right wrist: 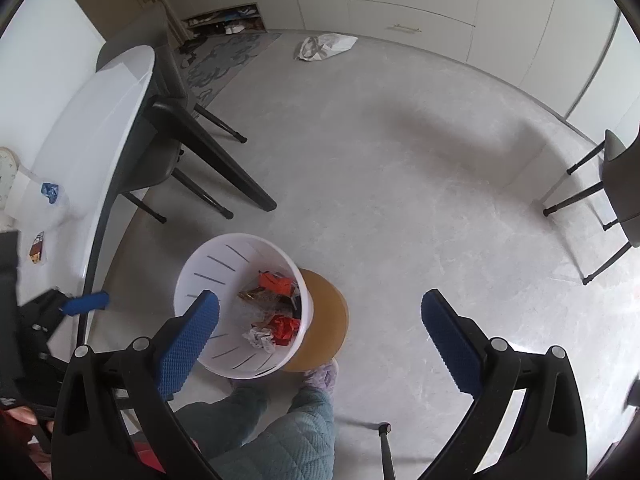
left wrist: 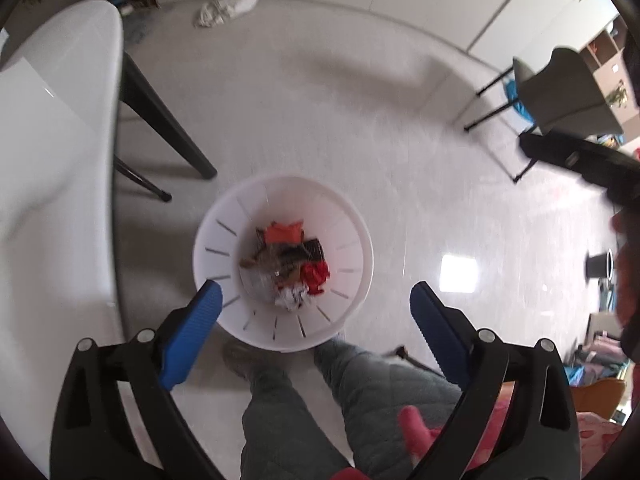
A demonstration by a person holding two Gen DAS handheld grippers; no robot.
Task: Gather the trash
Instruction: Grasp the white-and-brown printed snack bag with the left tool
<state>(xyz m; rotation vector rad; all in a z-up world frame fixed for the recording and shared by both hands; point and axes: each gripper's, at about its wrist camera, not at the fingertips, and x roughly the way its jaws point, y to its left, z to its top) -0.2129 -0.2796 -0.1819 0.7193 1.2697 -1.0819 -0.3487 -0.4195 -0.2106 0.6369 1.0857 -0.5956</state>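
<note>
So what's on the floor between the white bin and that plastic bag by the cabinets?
Right wrist view: bare floor between the white bin and the plastic bag.

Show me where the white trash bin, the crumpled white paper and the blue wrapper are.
white trash bin [right wrist: 208, 268]: right wrist view, inner wall.
crumpled white paper [right wrist: 260, 338]: right wrist view, its middle.
blue wrapper [right wrist: 50, 192]: right wrist view, its middle.

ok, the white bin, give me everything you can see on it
The bin is a round white plastic basket, its wall cut with narrow vertical slits. It stands upright and lidless on a round brown stool beside the table. Inside lies crumpled trash: orange, red, brown and white wrappers. Both tools hover above it, open and apart from it.
</note>
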